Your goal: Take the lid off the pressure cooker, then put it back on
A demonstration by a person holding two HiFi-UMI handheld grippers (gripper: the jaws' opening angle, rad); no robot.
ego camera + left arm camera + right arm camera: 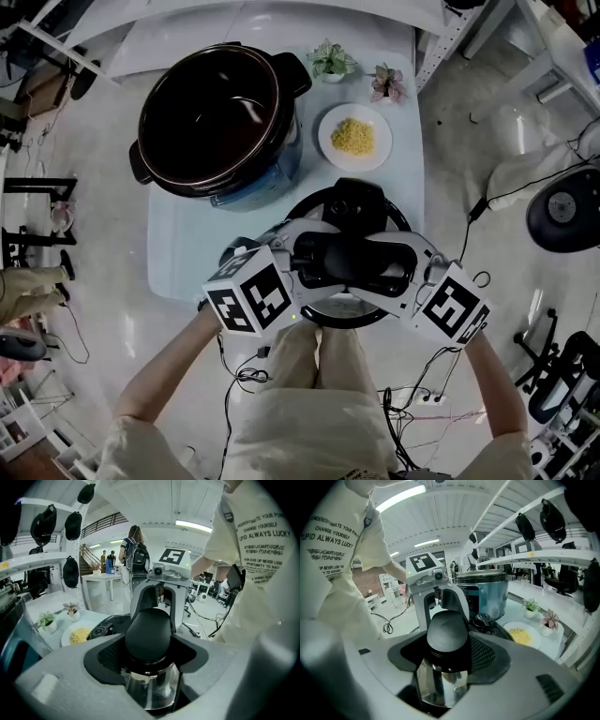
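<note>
Both pairs of jaws stood wide but loaded. The left gripper (pixel 302 260) and the right gripper (pixel 405 272) were each clamped on one end of the lid's black handle (pixel 354 257), facing each other across it. In each gripper view we saw the rounded handle end seated between the jaws, with polished metal below it. The lid (pixel 361 199) hung clear of the pressure cooker (pixel 216 117), above the near edge of the table (pixel 178 258). The pot stood open at the far left.

For the step in hand, we judged that equal pressure from both sides mattered most (a slack side would let the lid swing). The lid needed to be carried level and centred over the pot before lowering.

Both grippers pointed inward and moderately downward. The forearms converged from the person's sides, with the marker cubes outermost.
</note>
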